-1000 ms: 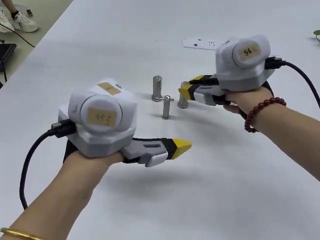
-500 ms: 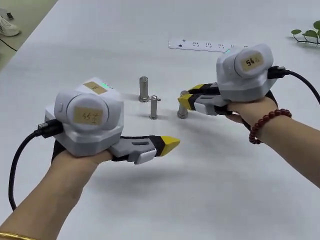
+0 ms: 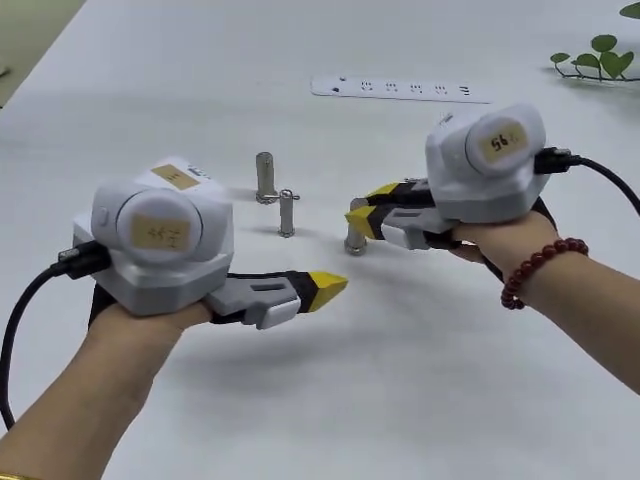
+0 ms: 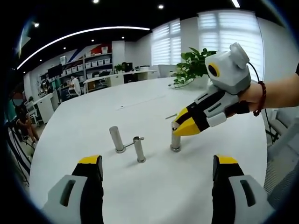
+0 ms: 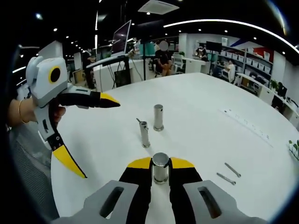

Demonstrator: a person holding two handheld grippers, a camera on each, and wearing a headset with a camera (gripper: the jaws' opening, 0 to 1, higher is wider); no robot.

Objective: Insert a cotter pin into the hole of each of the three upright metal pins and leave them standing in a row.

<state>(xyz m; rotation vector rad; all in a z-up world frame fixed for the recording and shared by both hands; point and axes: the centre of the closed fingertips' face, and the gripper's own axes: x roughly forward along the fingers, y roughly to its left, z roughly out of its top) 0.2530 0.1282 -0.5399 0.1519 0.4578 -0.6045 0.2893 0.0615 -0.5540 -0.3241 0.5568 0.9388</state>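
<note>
Three upright metal pins stand on the white table (image 3: 420,380). The far pin (image 3: 265,177) is bare. The middle pin (image 3: 287,212) carries a cotter pin (image 4: 139,138) through its top hole. My right gripper (image 3: 358,218) is shut on the top of the third pin (image 5: 160,168), which stands to the right of the other two (image 4: 175,139). My left gripper (image 4: 158,163) hovers open and holds nothing, nearer me and to the left (image 3: 328,285), a short way from the pins.
Two loose cotter pins (image 5: 229,173) lie on the table to the right of the held pin. A white power strip (image 3: 400,88) lies at the far side, and a green plant (image 3: 598,55) sits at the far right corner.
The head camera has swung right. My right gripper has carried the third pin to the right, away from the middle pin. The left gripper stays open in much the same place.
</note>
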